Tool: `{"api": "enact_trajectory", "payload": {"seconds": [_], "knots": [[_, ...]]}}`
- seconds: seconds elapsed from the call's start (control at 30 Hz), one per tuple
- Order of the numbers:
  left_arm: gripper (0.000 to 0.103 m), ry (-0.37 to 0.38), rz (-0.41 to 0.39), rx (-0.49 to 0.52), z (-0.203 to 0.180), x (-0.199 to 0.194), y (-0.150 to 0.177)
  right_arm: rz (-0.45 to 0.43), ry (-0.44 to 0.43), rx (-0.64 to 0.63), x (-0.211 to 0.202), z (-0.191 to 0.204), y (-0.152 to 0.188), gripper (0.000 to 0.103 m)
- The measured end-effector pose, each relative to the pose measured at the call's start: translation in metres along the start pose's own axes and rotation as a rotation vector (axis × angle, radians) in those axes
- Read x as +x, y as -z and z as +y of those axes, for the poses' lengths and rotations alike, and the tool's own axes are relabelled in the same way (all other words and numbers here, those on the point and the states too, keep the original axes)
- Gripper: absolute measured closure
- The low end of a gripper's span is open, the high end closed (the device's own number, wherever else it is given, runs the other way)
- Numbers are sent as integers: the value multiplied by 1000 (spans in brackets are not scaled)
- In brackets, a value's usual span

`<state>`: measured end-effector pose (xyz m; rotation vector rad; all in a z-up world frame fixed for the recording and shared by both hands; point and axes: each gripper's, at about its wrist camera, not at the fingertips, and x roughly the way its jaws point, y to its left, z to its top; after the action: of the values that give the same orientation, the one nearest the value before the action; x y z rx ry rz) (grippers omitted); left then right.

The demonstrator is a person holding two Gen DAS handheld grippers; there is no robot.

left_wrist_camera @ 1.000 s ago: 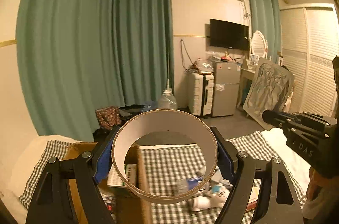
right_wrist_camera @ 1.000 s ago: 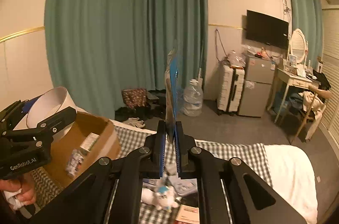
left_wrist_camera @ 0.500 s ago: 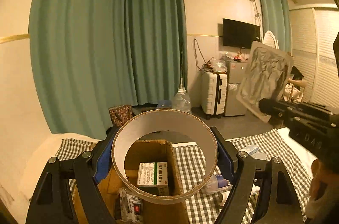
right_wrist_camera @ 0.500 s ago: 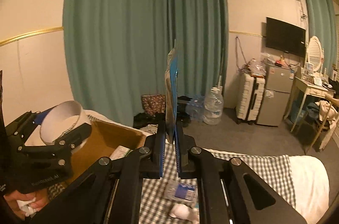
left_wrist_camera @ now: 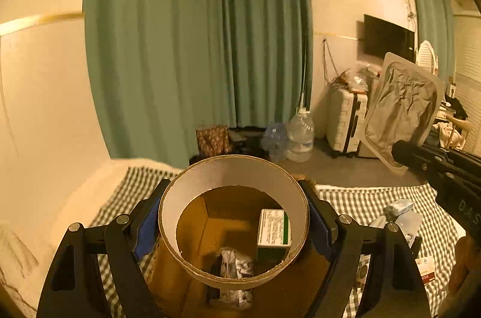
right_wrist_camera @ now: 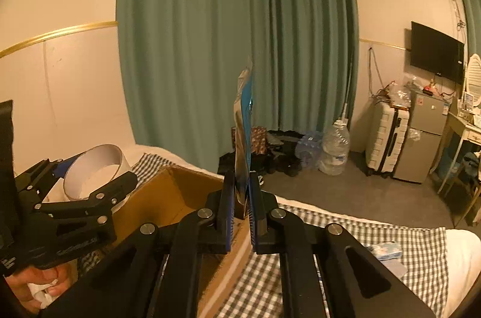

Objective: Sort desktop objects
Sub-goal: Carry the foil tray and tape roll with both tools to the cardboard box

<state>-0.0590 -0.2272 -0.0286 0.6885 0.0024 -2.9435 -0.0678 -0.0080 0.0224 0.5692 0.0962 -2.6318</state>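
Sorting is partway: your left gripper [left_wrist_camera: 234, 223] clamps the cardboard ring [left_wrist_camera: 233, 176] above the box [right_wrist_camera: 168, 197], which already holds a green carton [left_wrist_camera: 273, 227] (and a wrapper). Your right gripper [right_wrist_camera: 240, 211] pinches the foil pouch [left_wrist_camera: 402, 104]; packets [left_wrist_camera: 399, 206] remain on the checked cloth [left_wrist_camera: 360, 197].

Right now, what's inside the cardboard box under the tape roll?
Through the tape roll, the cardboard box shows a green-and-white carton standing upright and a crinkled printed packet beside it. The roll's rim and the left gripper cover the rest of the box floor.
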Motion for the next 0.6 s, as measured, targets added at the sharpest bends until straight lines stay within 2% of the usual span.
{"api": "enact_trajectory", "payload": {"seconds": [0.27, 0.37, 0.5, 0.6], "knots": [[20, -77, 115, -65, 31, 30, 19, 71, -46, -41, 34, 20, 13, 95], [20, -55, 158, -90, 40, 42, 29, 105, -66, -28, 48, 24, 20, 95], [20, -81, 242, -84, 46, 63, 42, 164, -90, -23, 69, 32, 33, 95], [20, -84, 275, -77, 45, 70, 47, 206, -108, -35, 86, 36, 43, 95]]}}
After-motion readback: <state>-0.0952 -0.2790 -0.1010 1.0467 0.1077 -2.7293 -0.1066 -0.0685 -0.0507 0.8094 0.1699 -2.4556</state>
